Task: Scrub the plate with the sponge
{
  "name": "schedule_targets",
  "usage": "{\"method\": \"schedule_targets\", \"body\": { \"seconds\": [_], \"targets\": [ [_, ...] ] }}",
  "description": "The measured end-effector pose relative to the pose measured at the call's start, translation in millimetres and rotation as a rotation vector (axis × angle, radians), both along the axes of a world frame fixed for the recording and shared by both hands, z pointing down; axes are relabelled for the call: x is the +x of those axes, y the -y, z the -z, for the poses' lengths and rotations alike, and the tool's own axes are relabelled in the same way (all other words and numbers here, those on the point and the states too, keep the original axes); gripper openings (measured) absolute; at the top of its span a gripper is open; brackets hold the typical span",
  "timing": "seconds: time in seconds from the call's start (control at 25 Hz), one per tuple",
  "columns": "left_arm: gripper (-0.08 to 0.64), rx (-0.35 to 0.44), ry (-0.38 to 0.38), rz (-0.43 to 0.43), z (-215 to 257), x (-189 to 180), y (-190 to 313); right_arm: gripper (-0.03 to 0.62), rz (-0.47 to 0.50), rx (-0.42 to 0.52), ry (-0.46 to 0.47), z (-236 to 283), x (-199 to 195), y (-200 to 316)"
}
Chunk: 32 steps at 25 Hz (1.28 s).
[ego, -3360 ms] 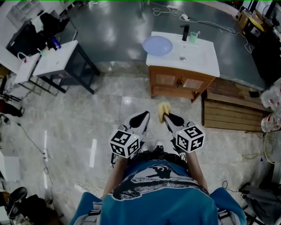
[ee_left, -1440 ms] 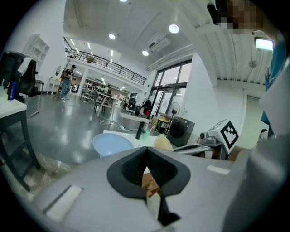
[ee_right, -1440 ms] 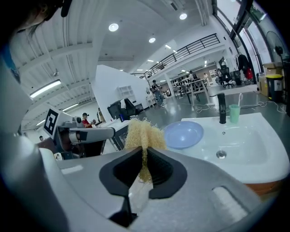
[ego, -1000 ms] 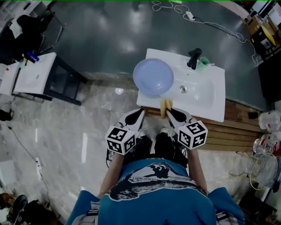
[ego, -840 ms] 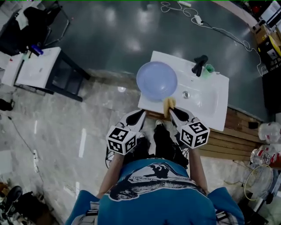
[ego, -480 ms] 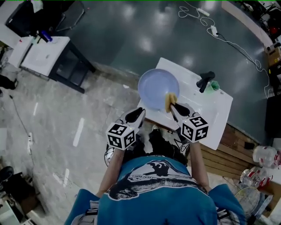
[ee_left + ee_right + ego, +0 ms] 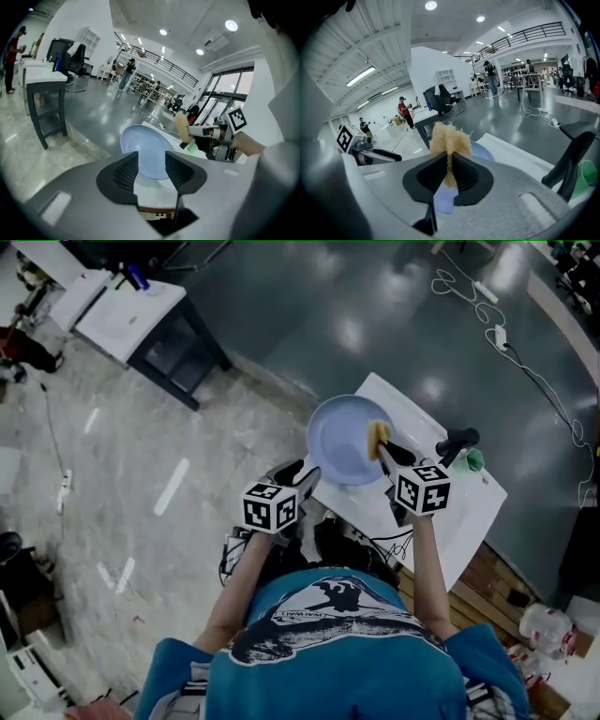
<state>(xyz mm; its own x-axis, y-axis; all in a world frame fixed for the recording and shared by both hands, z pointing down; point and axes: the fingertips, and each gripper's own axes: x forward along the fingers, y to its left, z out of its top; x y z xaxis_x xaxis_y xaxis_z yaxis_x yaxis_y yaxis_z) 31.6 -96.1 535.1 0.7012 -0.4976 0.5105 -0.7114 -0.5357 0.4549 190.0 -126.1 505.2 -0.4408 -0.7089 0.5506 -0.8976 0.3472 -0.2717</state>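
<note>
My right gripper (image 7: pixel 383 446) is pinching the yellow sponge (image 7: pixel 378 435) tight. In the right gripper view the two jaws squeeze its bottom half, and the fluffy top pokes out past them. My left gripper (image 7: pixel 305 474) is spread wide. Its jaws have just been opening and they hold nothing. In the left gripper view I see the blue plate (image 7: pixel 143 145) through the gap, but the pads are not pressing on it. The plate lies flat on the white desk (image 7: pixel 466 512), the one with the sink in it, close to the desk's corner. From my left gripper it sits at about 1 o'clock. The sponge hangs over the plate's 3 o'clock side, and I cannot tell if it touches yet. The black tap (image 7: pixel 457 440) and a green cup (image 7: pixel 475 459) stand near, past the plate at 3 o'clock. I think the plate is hard and smooth, so it may slide on the shiny desk when I rub it. It could break if it slips off the corner. I would hold it by the near rim, at about 7 o'clock, with my left gripper. The sponge looks soft and light, so it will squash and bend as I push.
</note>
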Motion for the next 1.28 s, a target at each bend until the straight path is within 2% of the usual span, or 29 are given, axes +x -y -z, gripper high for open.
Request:
{"method": "schedule_targets", "body": {
  "seconds": [0.24,0.48,0.56,0.64,0.8,0.96,1.04,1.16,1.28],
  "targets": [
    [0.23,-0.123,0.043,0.04,-43,1,10,0.032,-0.016,-0.057,-0.037,-38,8,52],
    [0.224,-0.271,-0.058,0.15,-75,0,25,0.032,-0.019,-0.125,-0.098,-76,11,88],
    [0.168,-0.309,-0.075,0.183,-84,0,30,0.032,-0.025,-0.152,-0.128,-88,13,95],
    [0.162,-0.333,-0.076,0.191,-90,0,32,0.032,-0.032,-0.176,-0.147,-99,11,101],
    [0.172,-0.351,-0.048,0.16,-100,4,33,0.032,-0.035,-0.197,-0.215,-110,9,108],
    [0.113,-0.337,-0.055,0.113,-97,10,35,0.034,-0.019,-0.205,-0.29,-118,4,111],
    [0.122,-0.316,-0.023,0.083,-96,11,34,0.034,-0.007,-0.21,-0.304,-121,-2,111],
    [0.129,-0.289,0.015,0.053,-96,11,33,0.034,0.035,-0.203,-0.351,-123,-15,110],
    [0.13,-0.288,0.02,0.056,-95,10,33,0.034,0.1,-0.197,-0.364,-124,-36,108]
  ]
}}
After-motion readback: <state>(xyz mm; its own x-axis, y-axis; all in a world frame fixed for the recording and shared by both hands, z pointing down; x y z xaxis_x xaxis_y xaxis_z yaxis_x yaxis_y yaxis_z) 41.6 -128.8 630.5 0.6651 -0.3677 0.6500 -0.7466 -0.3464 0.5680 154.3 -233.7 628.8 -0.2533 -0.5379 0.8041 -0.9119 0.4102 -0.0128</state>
